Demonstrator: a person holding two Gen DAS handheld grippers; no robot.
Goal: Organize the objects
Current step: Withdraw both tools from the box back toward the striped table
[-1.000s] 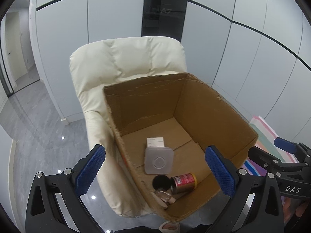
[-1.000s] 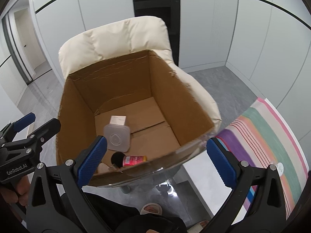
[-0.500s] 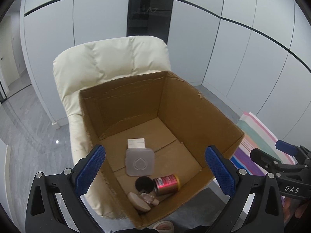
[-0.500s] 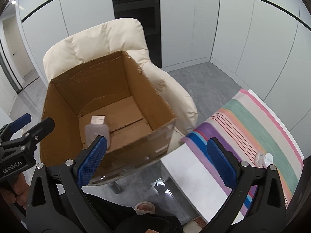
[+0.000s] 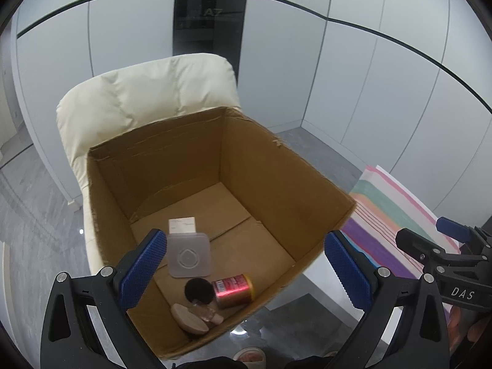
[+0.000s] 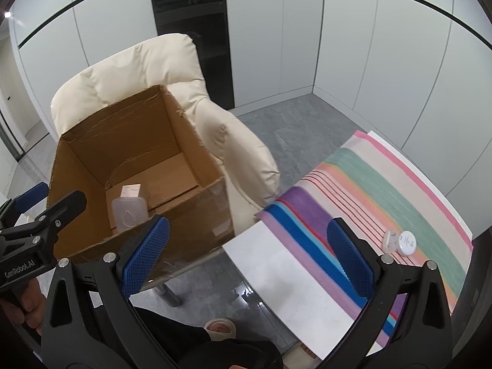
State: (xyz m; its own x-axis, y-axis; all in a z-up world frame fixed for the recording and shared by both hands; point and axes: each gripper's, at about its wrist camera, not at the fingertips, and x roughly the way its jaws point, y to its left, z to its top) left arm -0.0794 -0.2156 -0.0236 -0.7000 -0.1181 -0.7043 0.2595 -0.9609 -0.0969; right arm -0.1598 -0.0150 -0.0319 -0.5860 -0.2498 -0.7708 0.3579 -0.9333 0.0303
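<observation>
Cardboard box (image 5: 276,190) is sitting on cream armchair (image 5: 147,92). Inside box: square white container (image 5: 189,253), red can (image 5: 233,289), black-capped bottle (image 5: 198,290). Small white jar (image 6: 406,243) is lying on striped mat (image 6: 384,178), right of box. Left gripper (image 5: 246,270) is hanging w/ jaws apart over box; right gripper (image 6: 246,255) jaws apart, holding nothing, btwn box & jar.

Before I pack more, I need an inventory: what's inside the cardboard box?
Inside the cardboard box: a white card, square translucent container, red can, black-capped bottle, beige compact. The near wall hides one corner.
</observation>
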